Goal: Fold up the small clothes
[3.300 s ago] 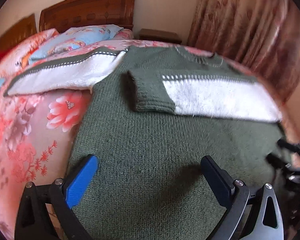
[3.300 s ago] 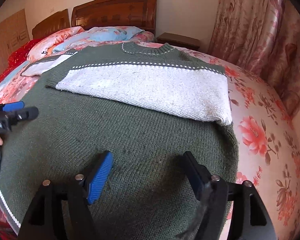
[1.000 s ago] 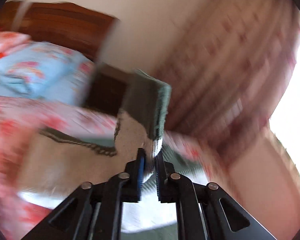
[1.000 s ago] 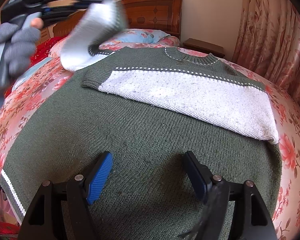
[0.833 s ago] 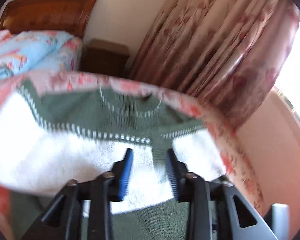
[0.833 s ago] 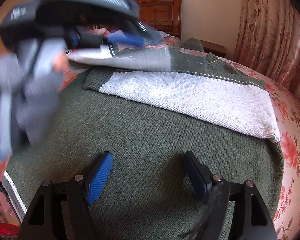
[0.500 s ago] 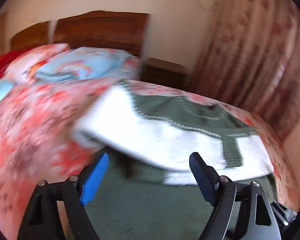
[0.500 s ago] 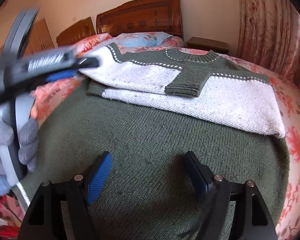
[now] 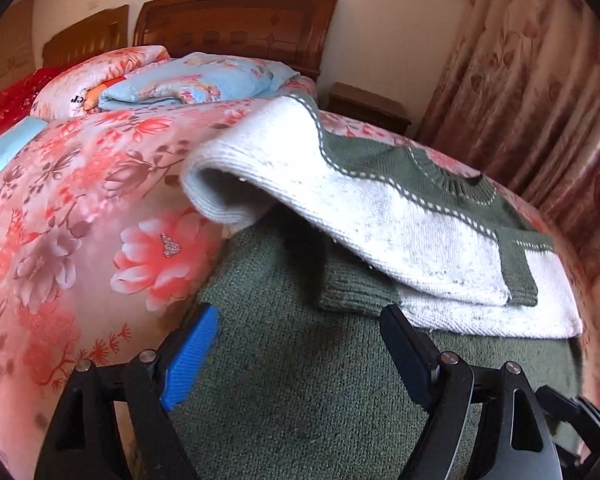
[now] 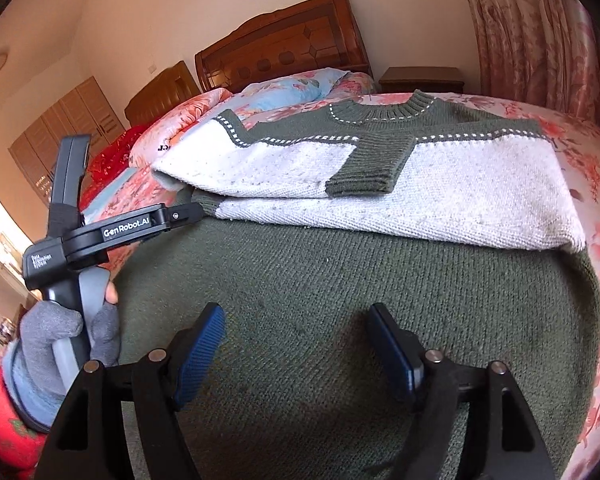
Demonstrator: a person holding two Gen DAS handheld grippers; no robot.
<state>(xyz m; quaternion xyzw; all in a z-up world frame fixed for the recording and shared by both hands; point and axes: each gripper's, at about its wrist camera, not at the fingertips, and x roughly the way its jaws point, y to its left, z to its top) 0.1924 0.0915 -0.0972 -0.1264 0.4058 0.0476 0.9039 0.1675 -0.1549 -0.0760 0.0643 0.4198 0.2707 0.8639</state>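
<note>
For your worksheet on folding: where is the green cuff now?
In the right wrist view, the green cuff lies mid-chest on the sweater, below the collar.

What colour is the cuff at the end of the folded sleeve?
Dark green, ribbed; the sleeve above the cuff is white. Clearest in the right wrist view.

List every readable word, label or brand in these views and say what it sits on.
"GenRobot.AI": on the left gripper arm, right wrist view.
Small white print on the gripper body: too small to read.
Black letters on the pink quilt: partly hidden, unreadable.
</note>
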